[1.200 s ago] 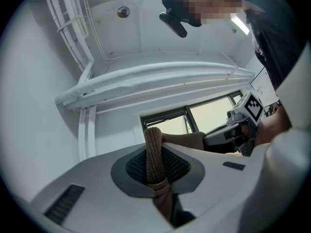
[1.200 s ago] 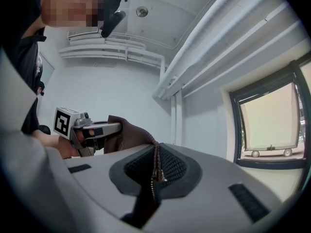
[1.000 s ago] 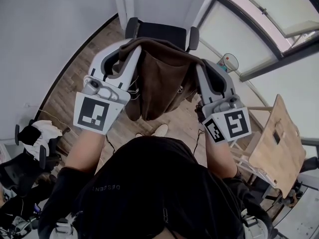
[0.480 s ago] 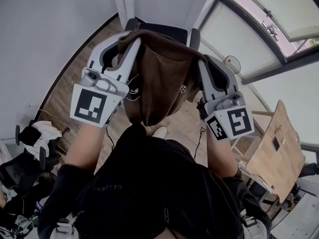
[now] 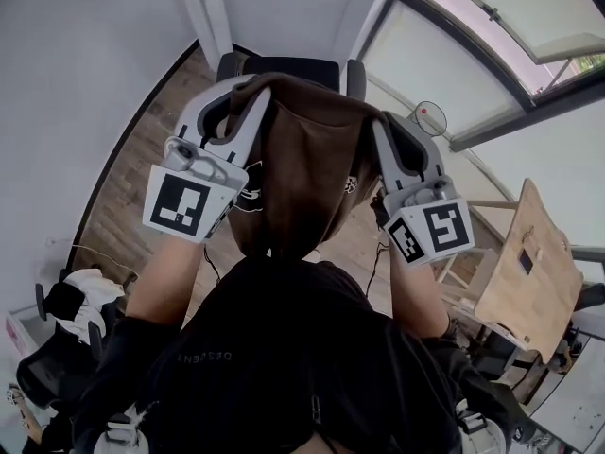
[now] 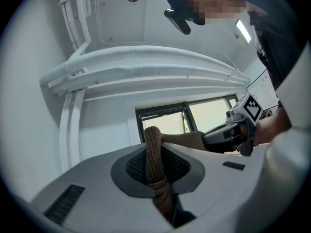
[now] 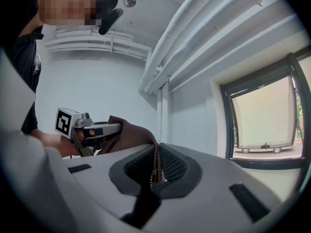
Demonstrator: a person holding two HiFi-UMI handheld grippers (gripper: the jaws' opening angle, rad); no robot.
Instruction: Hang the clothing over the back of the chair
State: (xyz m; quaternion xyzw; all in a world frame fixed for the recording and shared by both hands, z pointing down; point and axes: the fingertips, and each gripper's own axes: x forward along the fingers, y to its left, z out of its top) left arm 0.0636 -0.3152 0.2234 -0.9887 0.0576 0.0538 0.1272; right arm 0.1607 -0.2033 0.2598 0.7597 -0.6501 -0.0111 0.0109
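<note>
A brown jacket (image 5: 307, 164) hangs stretched between my two grippers, its body drooping toward the person. My left gripper (image 5: 248, 91) is shut on the jacket's ribbed edge (image 6: 152, 152), which stands up between the pads. My right gripper (image 5: 376, 123) is shut on a zipper edge of the jacket (image 7: 156, 165). A black chair (image 5: 284, 67) with armrests stands just beyond the jacket against the white wall; the cloth's top edge overlaps its backrest in the head view. From each gripper view the other gripper (image 6: 241, 124) (image 7: 87, 130) shows holding the far end of the cloth.
A wooden panel piece (image 5: 529, 282) stands at the right by the windows (image 5: 473, 55). A second dark chair with white cloth (image 5: 71, 310) sits at the lower left. A small round device (image 5: 430, 118) is near the window base. Wood floor (image 5: 132, 173) runs along the left wall.
Both grippers carried the jacket forward toward the black chair; the chair now lies closer, with the jacket's top edge over its backrest. The person stepped forward too.
</note>
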